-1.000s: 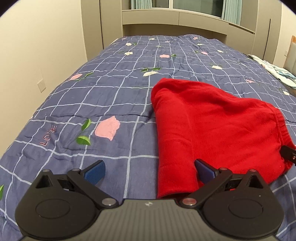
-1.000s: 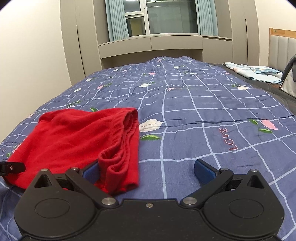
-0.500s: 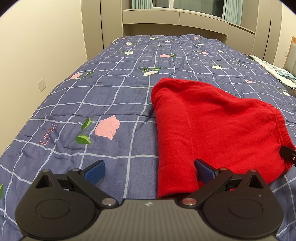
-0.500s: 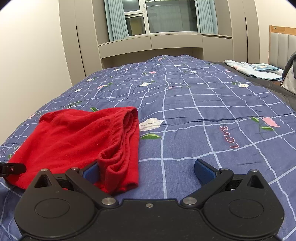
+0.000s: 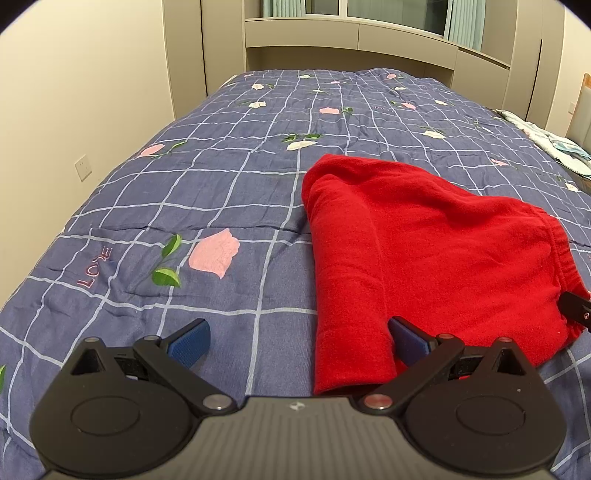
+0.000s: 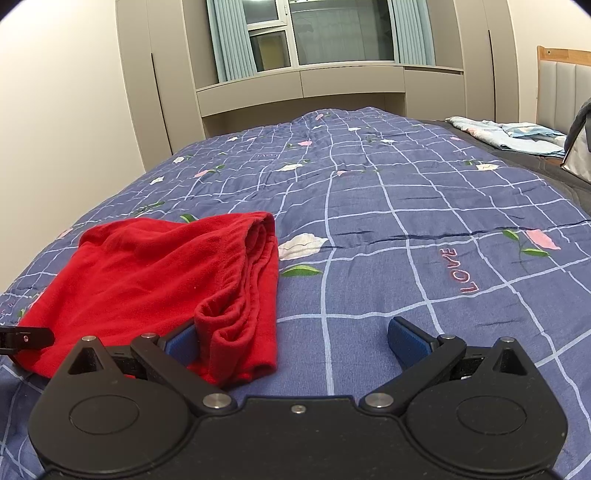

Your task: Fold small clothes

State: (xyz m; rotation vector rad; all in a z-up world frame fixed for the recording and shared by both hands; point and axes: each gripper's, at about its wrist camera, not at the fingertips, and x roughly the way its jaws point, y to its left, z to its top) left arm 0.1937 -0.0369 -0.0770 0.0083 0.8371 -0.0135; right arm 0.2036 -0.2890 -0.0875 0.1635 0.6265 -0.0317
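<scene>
Ahead and beneath: blue checked quilt [image 5: 229,192] with pink roses and "LOVE" stitching. Far ahead: beige built-in cabinets [image 6: 343,88], window [image 6: 332,33] with pale blue curtains [image 6: 229,37]. Far right: pale blue folded bedding [image 6: 513,133], padded headboard [image 6: 557,88]. Left: cream wall with socket [image 5: 84,167].

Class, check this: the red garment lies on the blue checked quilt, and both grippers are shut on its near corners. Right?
Not quite. The red garment does lie on the quilt, but both wrist views show the left gripper and right gripper open at its near corners.
</scene>
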